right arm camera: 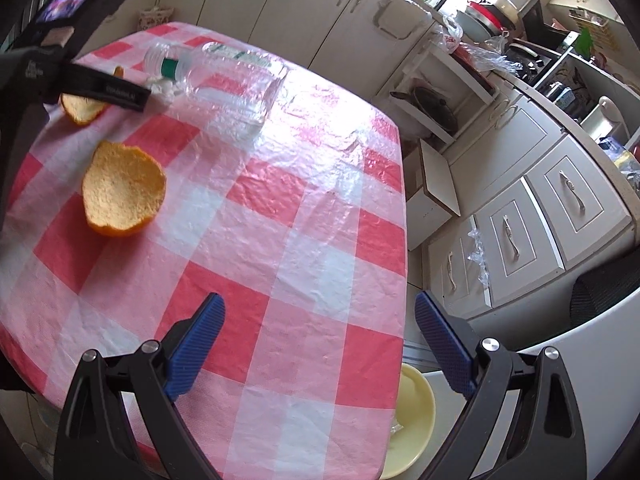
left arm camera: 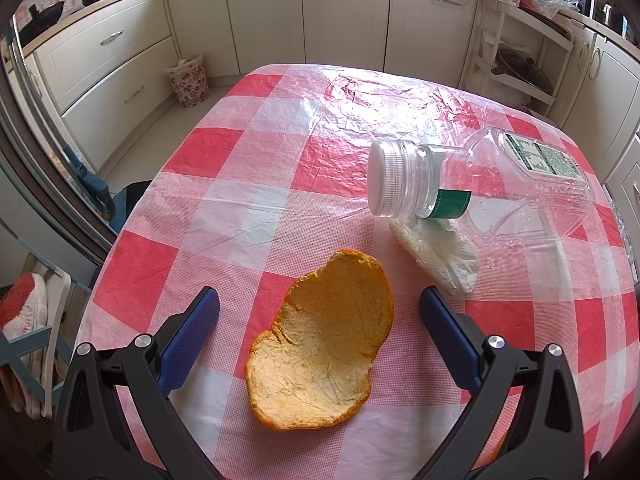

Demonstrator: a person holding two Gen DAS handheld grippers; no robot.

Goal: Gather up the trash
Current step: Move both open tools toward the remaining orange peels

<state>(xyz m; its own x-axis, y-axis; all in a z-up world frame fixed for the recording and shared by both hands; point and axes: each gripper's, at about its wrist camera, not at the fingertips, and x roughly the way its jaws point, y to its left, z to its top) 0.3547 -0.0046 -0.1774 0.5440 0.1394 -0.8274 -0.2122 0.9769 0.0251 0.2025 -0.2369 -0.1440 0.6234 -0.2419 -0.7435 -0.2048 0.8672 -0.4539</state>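
A large orange peel (left arm camera: 320, 344) lies inner side up on the red-and-white checked tablecloth (left arm camera: 248, 184), between the fingers of my open left gripper (left arm camera: 319, 300). Beyond it an empty clear plastic bottle (left arm camera: 480, 184) with a white cap lies on its side, over a crumpled white tissue (left arm camera: 440, 252). In the right wrist view my right gripper (right arm camera: 319, 308) is open and empty over the table's near right edge. A second orange peel (right arm camera: 122, 192) lies far left of it. The bottle (right arm camera: 224, 76) and the first peel (right arm camera: 82, 110), partly hidden by the left gripper's body, lie further back.
A pale yellow bin (right arm camera: 408, 412) stands on the floor below the table's right edge. A floral waste basket (left arm camera: 188, 80) stands by the cabinets beyond the table. Kitchen cabinets and a white stool (right arm camera: 436, 184) surround the table.
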